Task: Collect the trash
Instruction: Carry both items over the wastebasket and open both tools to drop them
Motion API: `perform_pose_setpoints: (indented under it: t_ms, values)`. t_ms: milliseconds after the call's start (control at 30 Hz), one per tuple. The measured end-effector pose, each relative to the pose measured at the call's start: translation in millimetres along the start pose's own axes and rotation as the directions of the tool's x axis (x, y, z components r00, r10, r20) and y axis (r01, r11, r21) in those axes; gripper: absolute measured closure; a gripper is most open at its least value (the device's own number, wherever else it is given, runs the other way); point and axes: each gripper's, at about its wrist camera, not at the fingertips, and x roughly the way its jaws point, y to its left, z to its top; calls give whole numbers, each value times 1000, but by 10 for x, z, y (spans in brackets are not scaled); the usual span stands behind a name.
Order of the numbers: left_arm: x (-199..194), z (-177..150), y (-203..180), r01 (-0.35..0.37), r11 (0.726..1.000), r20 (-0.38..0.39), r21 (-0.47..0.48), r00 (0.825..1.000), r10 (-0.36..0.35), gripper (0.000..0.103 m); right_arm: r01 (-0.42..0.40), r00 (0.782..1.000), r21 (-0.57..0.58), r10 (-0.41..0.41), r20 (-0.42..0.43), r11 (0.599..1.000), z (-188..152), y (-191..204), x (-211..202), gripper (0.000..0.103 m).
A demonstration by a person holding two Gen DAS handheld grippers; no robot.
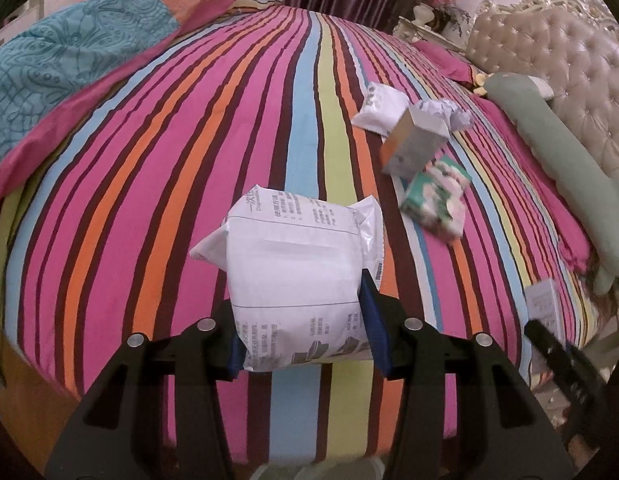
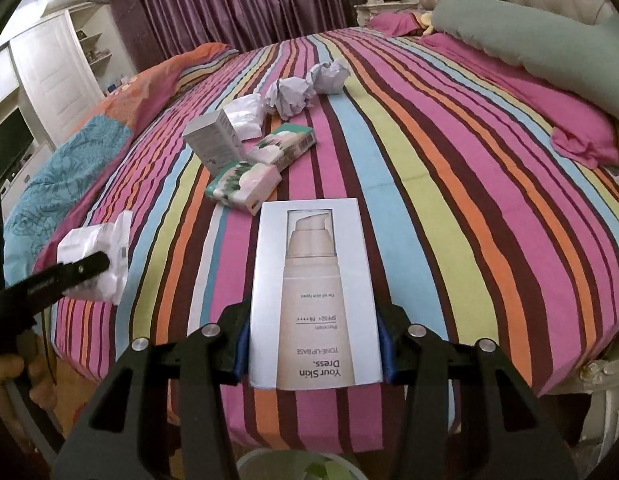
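Observation:
My left gripper (image 1: 305, 344) is shut on a white plastic packet (image 1: 297, 276) and holds it above the striped bed (image 1: 157, 184). My right gripper (image 2: 313, 348) is shut on a white cosmetic box (image 2: 315, 296) with a pump bottle printed on it. The left gripper and its packet (image 2: 97, 264) show at the left of the right wrist view. More trash lies on the bed: a small grey box (image 2: 213, 144), two green tissue packs (image 2: 245, 184), a white pouch (image 2: 245, 116) and crumpled paper balls (image 2: 305, 88). The same pile shows in the left wrist view (image 1: 421, 144).
A folded blue and orange quilt (image 1: 69, 68) lies at the bed's far left. A green bolster (image 2: 541, 48) and pink pillow (image 2: 585, 136) lie by the tufted headboard (image 1: 569, 80). Purple curtains (image 2: 237, 4) hang behind. A white round rim (image 2: 293, 464) shows below the right gripper.

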Motion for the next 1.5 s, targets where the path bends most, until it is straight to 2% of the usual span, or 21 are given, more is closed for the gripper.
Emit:
perform_pose_setpoints:
  t_ms: [167,567,900,1033,1167,1333,1467,1500]
  values:
    - [-145,-241,6,21,1000,-11,0,1000,-21,56,-25,1000,26,25,-2,999,-53,-54,-97,58]
    - [-590,-883,-179,29,993,-11,115,1000,-28,56,-46,999,28,45,11,999,-391,-64,-550,58]
    - [-646,-1463,-308,46,986,-85,160,996,-33,56,-57,997,38,59,-53,998,-819,14,-630,58]
    - [-577,-1679,-318,71,986,-140,152,989,-49,56,-48,994,50,53,-99,998,-992,61,-601,58]
    - [-413,-1907,-337,82,983,-217,164,975,-45,56,-45,984,81,59,-170,996,-1168,49,-472,58]
    - [-168,-2135,-339,100,983,-328,153,944,-45,56,-37,957,144,76,-280,989,-1373,-28,-246,58]
    - [40,-2294,-328,113,985,-421,132,906,-48,56,-15,921,179,83,-381,984,-1593,-75,-19,58]
    - [108,-2348,-321,114,986,-453,123,890,-47,56,-12,910,188,89,-406,982,-1657,-91,28,58]
